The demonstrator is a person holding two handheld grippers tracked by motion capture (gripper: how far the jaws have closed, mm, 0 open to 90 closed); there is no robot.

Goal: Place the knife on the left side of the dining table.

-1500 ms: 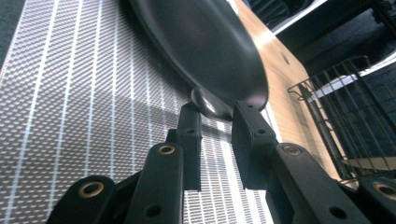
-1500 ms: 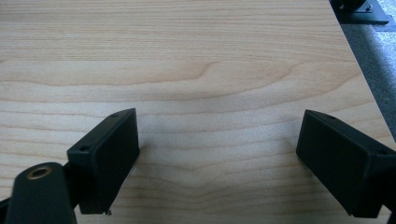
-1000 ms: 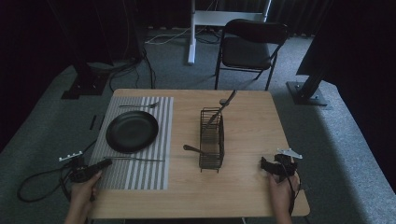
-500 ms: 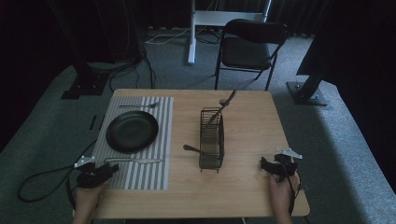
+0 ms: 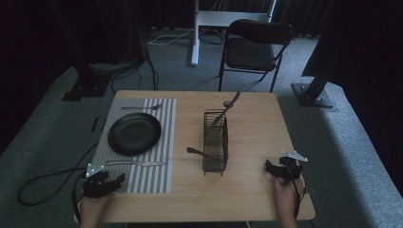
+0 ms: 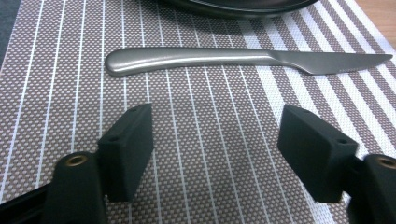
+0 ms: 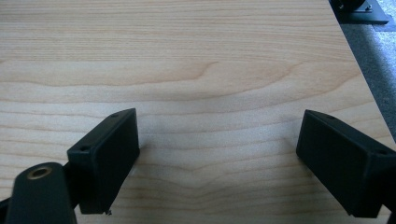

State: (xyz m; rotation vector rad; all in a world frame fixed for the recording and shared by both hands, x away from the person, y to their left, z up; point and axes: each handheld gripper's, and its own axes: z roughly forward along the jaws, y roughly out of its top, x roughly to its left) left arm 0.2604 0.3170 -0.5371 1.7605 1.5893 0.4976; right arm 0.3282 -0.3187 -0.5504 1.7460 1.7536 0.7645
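A wooden table (image 5: 252,137) stands on grey carpet, with a striped placemat (image 5: 164,133) on its left half. A table knife (image 6: 233,58) lies flat on the placemat, just below the black plate (image 5: 134,133). The left gripper (image 6: 215,140) sits near the knife, jaws spread wide and empty. The right gripper (image 7: 217,158) rests on bare wood, jaws also wide apart, well right of the wire cutlery basket (image 5: 215,142).

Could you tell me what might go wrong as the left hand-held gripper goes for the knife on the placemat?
The knife lies flat on the striped placemat, so the open left hand-held gripper may slide off its thin handle or snag the mat. A push could also knock the knife against the black plate just beyond it.
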